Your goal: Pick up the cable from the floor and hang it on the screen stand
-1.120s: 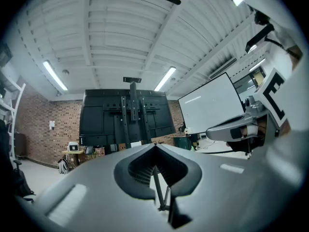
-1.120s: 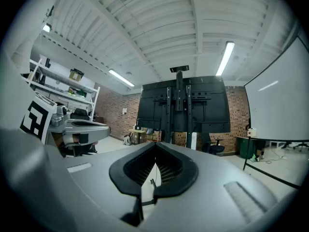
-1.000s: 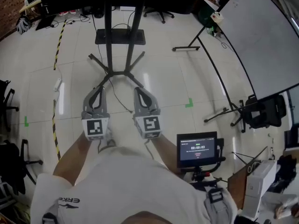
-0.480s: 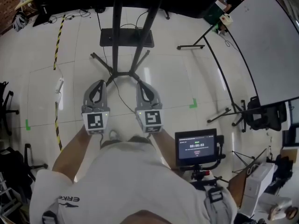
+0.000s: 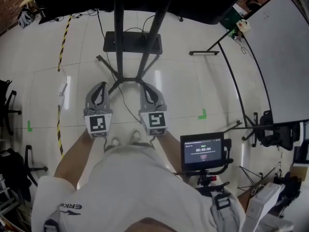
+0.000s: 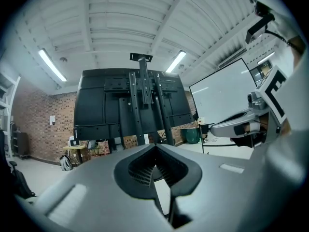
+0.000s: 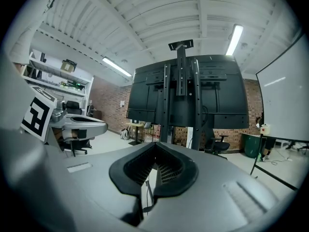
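We hold the grey left gripper (image 5: pixel 100 87) and grey right gripper (image 5: pixel 146 88) with jaws together and empty, either side of the thin black cable (image 5: pixel 124 105) lying on the pale tiled floor (image 5: pixel 193 86) — lined up, we judge, for the pickup — with the black twin-post screen stand (image 5: pixel 119 42) at 12 o'clock.

Pale floor, black stand, grey tools: here come the colours.
The floor (image 5: pixel 193 81) is glossy cream tile with faint grey joints. The screen stand (image 5: pixel 119 42) on it is black all over, and the thin cable (image 5: pixel 124 105) is black too. The left tool (image 5: pixel 100 86) and right tool (image 5: pixel 145 87) are matt grey, each cube wearing a black-and-white square marker. Yellow-and-black striped tape (image 5: pixel 65 37) runs by the floor's left edge, and green tape marks (image 5: pixel 203 114) dot it. The whiteboard (image 5: pixel 285 57) is white in a black frame, and the shirt (image 5: pixel 130 187) is white.
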Tool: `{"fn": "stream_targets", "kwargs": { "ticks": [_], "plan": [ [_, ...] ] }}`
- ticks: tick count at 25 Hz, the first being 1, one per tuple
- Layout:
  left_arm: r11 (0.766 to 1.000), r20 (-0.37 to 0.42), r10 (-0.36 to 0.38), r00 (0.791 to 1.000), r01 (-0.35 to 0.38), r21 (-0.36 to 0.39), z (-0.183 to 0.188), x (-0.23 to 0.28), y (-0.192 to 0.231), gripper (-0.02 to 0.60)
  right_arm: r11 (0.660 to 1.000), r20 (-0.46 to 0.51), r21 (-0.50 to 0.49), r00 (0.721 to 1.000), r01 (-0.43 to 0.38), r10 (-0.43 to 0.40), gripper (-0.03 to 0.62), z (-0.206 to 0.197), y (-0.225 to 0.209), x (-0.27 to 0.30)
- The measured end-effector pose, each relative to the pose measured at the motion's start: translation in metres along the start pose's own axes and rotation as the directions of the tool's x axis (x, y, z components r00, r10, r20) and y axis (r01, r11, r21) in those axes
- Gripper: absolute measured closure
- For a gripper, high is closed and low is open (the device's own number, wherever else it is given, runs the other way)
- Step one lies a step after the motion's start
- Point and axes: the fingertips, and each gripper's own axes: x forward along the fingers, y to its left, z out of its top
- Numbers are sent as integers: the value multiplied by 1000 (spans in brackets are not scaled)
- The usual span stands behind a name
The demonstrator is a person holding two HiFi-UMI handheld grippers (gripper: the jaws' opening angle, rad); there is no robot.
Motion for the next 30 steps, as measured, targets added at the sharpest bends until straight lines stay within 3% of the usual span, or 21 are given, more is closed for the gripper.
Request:
{"fn": "stream_targets", "kwargs": {
  "ticks": [6,10,14,24,30],
  "plan": [
    [999,-57,18,998,-16,29,-21,36,-12,580,999,-38,14,999,-38,39,580,-28,-31,27],
    [999,-85,-3,996,7,42,-45,57,-14,580,997,-99,56,994,-43,49,580,-53,-38,45],
    [998,-163,-34,986,42,42,-82,73,-17,580,999,-158,33,986,-41,46,580,-91,-44,57],
    [994,-355,-101,929,108,0,-228,104,-36,580,997,-341,70,938,-34,56,580,-232,-46,89],
    [989,-457,-137,879,143,-22,-341,108,-57,580,995,-474,95,879,-6,51,580,-359,-49,77]
  ]
}}
